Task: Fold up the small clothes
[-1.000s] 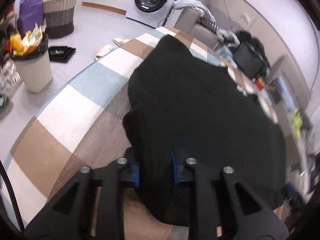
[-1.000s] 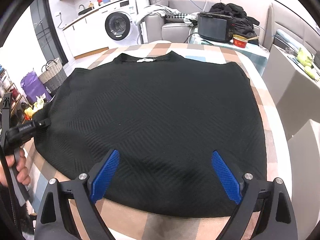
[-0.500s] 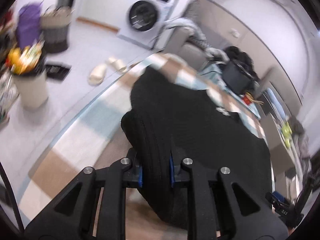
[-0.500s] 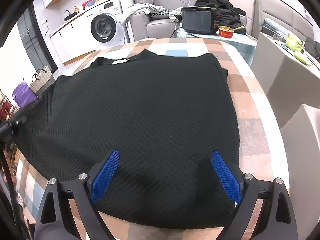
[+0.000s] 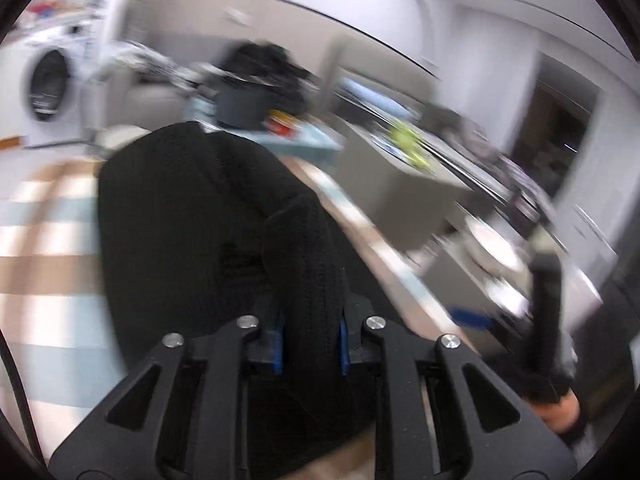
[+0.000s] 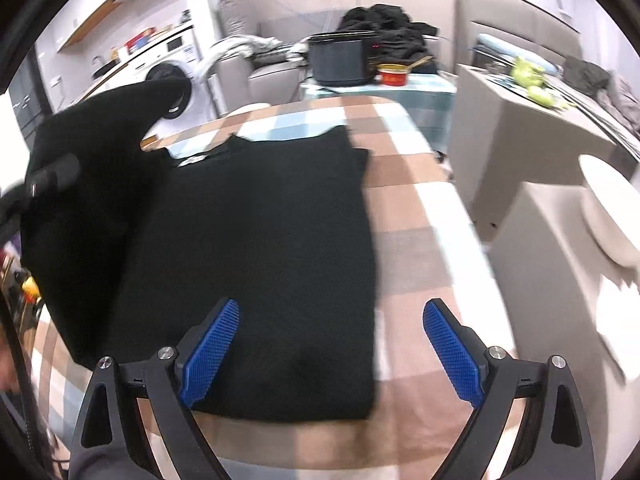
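Note:
A black knit sweater (image 6: pixel 260 240) lies on the checked tablecloth (image 6: pixel 404 200), collar at the far end. Its left side (image 6: pixel 100 140) is lifted off the table and hangs over the body. My left gripper (image 5: pixel 311 340) has a thick fold of that black sweater (image 5: pixel 180 220) between its blue pads. The jaws are opening, but the pads still touch the cloth. The left wrist view is blurred by motion. My right gripper (image 6: pixel 332 344) stands open over the sweater's near hem, holding nothing.
A washing machine (image 6: pixel 172 80) stands at the far left. Beyond the table are a black cooker (image 6: pixel 340 60), a red bowl (image 6: pixel 392 74) and a sofa piled with clothes. A grey counter (image 6: pixel 520 128) and a white seat (image 6: pixel 608 208) are close on the right.
My left gripper has swung up and rightward, rolling, and carried the sweater's left side off the table over the body. The right gripper shifted a little and stayed open.

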`<state>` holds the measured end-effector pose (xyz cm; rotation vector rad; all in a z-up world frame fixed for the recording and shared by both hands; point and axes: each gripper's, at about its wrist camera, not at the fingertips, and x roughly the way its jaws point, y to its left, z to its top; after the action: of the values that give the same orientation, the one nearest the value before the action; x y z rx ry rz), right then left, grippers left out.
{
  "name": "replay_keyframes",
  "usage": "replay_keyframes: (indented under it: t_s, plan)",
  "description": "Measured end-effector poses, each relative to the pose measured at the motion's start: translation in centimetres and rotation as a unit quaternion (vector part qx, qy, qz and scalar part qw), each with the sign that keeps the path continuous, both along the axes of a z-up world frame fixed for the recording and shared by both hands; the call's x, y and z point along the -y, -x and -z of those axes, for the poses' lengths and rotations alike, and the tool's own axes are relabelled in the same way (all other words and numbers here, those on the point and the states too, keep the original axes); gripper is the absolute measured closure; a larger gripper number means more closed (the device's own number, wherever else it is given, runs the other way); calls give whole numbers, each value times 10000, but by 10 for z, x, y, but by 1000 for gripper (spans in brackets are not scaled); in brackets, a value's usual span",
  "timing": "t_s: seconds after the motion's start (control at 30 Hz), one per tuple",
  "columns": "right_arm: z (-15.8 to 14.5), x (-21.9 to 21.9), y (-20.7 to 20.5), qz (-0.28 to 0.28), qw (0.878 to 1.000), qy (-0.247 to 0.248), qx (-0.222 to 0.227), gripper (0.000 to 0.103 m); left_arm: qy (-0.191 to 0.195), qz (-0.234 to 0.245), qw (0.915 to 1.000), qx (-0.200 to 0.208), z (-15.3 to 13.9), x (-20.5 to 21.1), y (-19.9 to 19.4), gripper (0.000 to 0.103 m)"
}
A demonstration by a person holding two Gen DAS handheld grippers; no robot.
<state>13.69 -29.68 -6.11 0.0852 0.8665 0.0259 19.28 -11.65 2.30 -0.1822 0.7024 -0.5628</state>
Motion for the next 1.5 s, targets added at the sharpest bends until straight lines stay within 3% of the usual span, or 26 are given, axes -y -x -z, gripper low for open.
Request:
replay_keyframes:
  t_s: [0.1,0.27,0.47,0.53,0.67,0.83,1.07,1.27,1.4,1.43,1.5]
  plan:
    - [2,16,4,246,9996,42,-115,8,-205,539,9972,-478,28,28,1,49]
    - [8,31,9,295,9989,-29,-353,8,-226,326,9969,-683,44,6,10,38]
    - [-1,23,3,-382,9953,-856,-247,9,-517,-582,9945,-707,65,-54,18,34]
    - [1,14,-3,-666,9893,-1248,-350,20,-609,-813,9914,-826,75,-73,14,34]
    - [19,-2,-21,-996,9765,-1744,-776,24,-489,-998,9886,-1015,86,-96,15,34]
    - [27,4,-36,-990,9665,-2248,-742,29,-475,-1115,9867,-1088,93,-111,14,35]
    - [37,-3,-90,-1285,9572,-2474,-781,35,-537,-1121,9861,-1106,91,-100,5,35]
    - [38,-23,-133,-1582,9586,-2216,-838,49,-581,-1255,9838,-1137,92,-104,2,34]
    - [36,-36,-143,-1638,9718,-1492,-814,85,-536,-1366,9824,-1154,92,-112,1,35]
    - [35,-39,-143,-1687,9732,-1364,-763,91,-526,-1390,9822,-1150,92,-113,0,35]
    - [26,-45,-137,-1771,9763,-1096,-587,94,-498,-1441,9817,-1141,91,-117,0,35]
